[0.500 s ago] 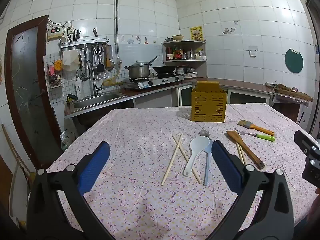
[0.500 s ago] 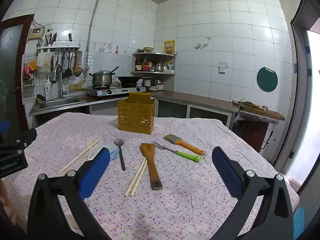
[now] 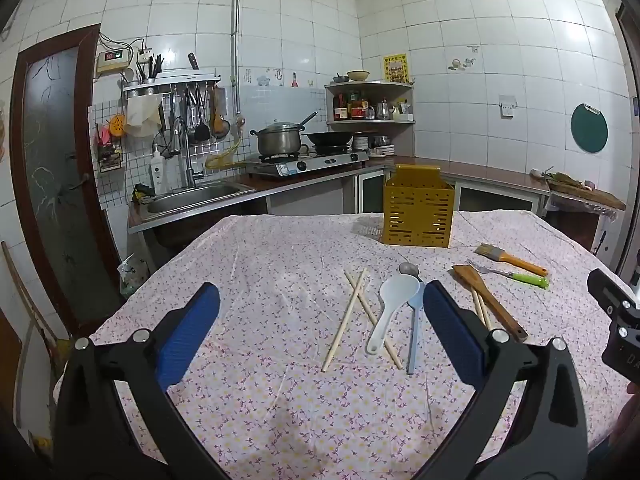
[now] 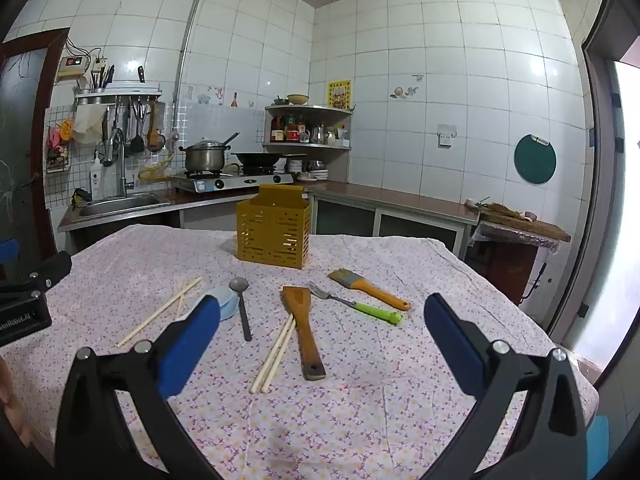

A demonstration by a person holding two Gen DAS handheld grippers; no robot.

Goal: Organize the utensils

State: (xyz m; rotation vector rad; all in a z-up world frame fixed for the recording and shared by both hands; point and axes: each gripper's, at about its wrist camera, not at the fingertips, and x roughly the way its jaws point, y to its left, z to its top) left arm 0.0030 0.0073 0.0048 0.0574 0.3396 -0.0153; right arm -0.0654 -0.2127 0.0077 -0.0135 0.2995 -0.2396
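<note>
A yellow slotted utensil holder (image 3: 418, 212) (image 4: 274, 228) stands upright at the far side of the table. In front of it lie crossed chopsticks (image 3: 352, 312), a white rice paddle (image 3: 390, 308), a pale blue spoon (image 3: 414, 328), a metal spoon (image 4: 242, 304), a wooden spatula (image 4: 304, 328), a second chopstick pair (image 4: 276, 354), a green-handled fork (image 4: 356, 304) and an orange-handled brush (image 4: 368, 288). My left gripper (image 3: 320, 332) is open and empty, above the near table before the chopsticks. My right gripper (image 4: 320, 340) is open and empty, near the spatula.
The table has a pink floral cloth (image 3: 280, 264). Behind it run a counter with a sink (image 3: 192, 196), a gas stove with a pot (image 3: 280, 140) and a corner shelf (image 3: 370, 104). The right gripper's body shows at the left wrist view's right edge (image 3: 616, 320).
Both views are almost the same as before. The utensils have not moved and both grippers stay open.
</note>
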